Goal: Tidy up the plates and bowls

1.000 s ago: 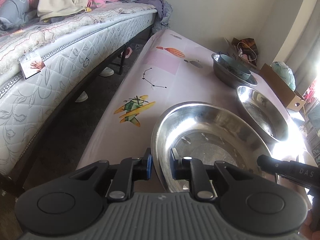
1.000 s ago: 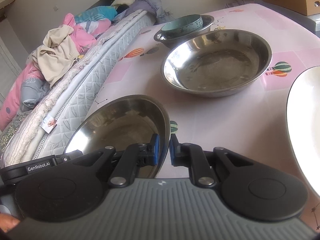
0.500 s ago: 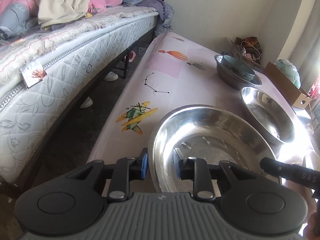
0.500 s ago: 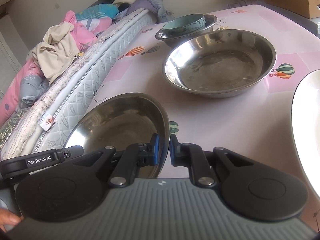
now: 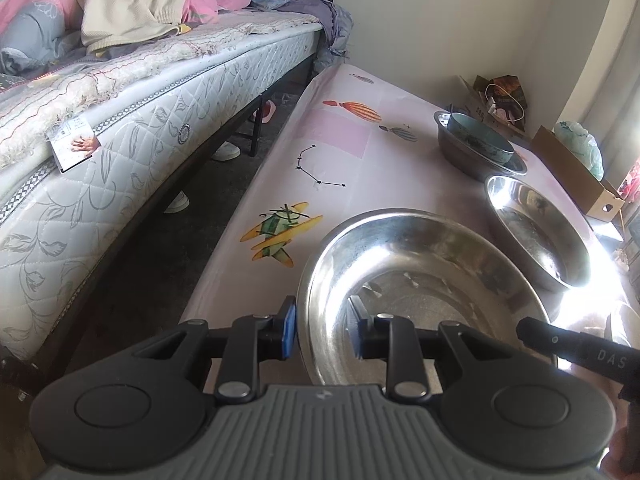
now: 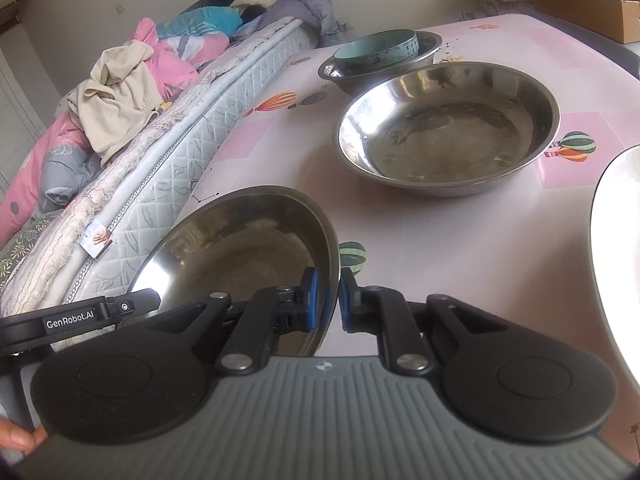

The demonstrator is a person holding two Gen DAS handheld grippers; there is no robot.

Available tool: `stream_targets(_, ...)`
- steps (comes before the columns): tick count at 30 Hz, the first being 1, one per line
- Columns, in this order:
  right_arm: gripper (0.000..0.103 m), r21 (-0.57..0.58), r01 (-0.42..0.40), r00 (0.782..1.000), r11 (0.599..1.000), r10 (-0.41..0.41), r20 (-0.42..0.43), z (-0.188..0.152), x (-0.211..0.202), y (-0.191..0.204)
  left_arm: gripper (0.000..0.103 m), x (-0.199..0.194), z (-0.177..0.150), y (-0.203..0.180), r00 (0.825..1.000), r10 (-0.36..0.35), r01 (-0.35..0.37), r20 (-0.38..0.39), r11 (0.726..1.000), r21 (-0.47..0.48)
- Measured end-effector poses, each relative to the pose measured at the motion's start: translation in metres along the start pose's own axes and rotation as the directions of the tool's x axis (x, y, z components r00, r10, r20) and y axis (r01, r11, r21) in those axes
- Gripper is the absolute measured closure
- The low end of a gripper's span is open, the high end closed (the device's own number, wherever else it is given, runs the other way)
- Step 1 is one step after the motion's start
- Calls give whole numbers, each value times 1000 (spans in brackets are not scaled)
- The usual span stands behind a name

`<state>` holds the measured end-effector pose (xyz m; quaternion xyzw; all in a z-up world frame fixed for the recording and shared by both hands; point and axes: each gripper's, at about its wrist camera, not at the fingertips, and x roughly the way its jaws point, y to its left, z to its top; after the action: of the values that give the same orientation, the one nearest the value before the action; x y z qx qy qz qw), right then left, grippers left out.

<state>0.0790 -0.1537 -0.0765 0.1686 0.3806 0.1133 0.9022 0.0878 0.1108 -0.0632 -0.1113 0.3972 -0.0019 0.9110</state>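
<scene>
With the right hand-held gripper (image 6: 327, 300) clamped on the near steel bowl's (image 6: 240, 252) rim at lower centre and the left hand-held gripper (image 5: 322, 330) apart astride it, the bowl may tip off the desk (image 6: 460, 232) edge.

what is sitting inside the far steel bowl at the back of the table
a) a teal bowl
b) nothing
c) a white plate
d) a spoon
a, the teal bowl is nested inside the far steel bowl, and the same pair shows at the back of the table in the left wrist view.
</scene>
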Motion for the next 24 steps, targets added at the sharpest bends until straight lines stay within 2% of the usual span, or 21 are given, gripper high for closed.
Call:
stream_targets(7,91,-6,2,1000,1000,-3,-1,0,3,2,76,5,0,-1,1000,16,-16,-11,1000,4)
stream_targets(24,91,-35,14,1000,999,-13,19,1,-1,7,76,-8,1,-5,999,24,-24,34,1000,14)
